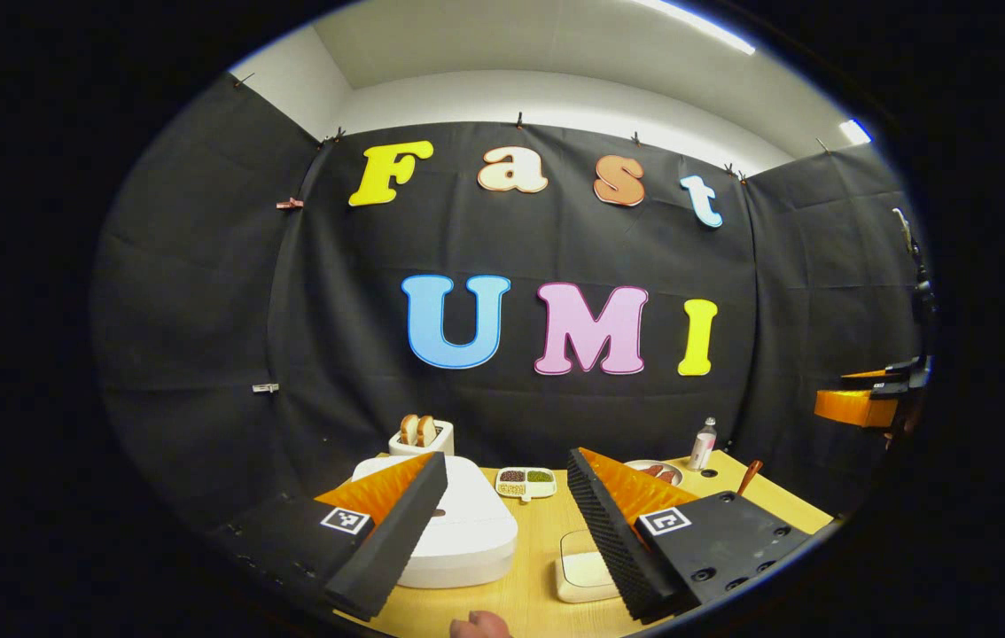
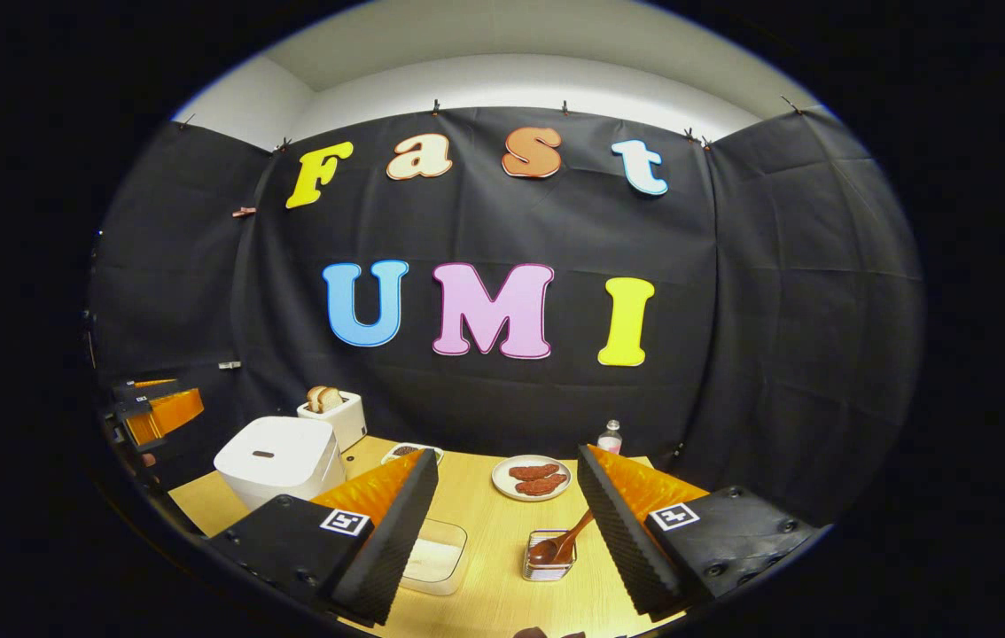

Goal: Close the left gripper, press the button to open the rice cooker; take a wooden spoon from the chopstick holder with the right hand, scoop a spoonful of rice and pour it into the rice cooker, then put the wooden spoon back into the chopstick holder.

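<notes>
On the wooden table [image 2: 502, 523], both tools [image 1: 502, 523] [image 2: 507, 532] hover wide open, holding nothing.

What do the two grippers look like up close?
Each gripper, left and right, has two long wedge-shaped fingers with orange sides. The inner faces are ribbed like tiny ridges. Each finger sits on a black block with round screw holes, and each block carries a small square black-and-white marker sticker.
</notes>
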`<control>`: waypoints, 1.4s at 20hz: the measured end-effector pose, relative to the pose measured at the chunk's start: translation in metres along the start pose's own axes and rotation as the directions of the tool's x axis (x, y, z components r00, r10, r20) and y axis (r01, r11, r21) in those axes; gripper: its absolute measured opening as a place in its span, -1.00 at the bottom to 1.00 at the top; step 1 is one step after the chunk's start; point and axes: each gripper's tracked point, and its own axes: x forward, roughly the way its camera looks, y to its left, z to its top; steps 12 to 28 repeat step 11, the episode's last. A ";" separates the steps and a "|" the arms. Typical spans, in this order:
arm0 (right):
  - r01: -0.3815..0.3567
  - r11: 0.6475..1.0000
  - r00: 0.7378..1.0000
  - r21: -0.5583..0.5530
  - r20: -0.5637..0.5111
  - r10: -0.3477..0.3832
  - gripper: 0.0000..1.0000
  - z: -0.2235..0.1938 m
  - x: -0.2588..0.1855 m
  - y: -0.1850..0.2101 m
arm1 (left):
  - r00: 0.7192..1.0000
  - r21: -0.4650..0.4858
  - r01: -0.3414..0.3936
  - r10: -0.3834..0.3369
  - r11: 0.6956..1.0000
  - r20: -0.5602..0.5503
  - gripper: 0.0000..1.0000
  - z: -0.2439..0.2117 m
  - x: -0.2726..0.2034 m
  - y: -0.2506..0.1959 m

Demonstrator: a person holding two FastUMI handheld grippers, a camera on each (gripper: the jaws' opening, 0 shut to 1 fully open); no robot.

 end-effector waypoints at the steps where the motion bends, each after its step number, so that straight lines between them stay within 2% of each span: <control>1: 0.005 1.000 1.000 -0.001 0.007 -0.005 0.97 0.002 -0.001 0.001 | 1.000 0.001 0.003 -0.003 1.000 -0.002 0.89 0.000 -0.001 -0.001; 28: 0.010 1.000 1.000 -0.010 0.013 -0.010 0.97 0.003 -0.010 0.003 | 1.000 0.022 0.009 -0.009 1.000 0.000 0.89 0.004 -0.006 -0.005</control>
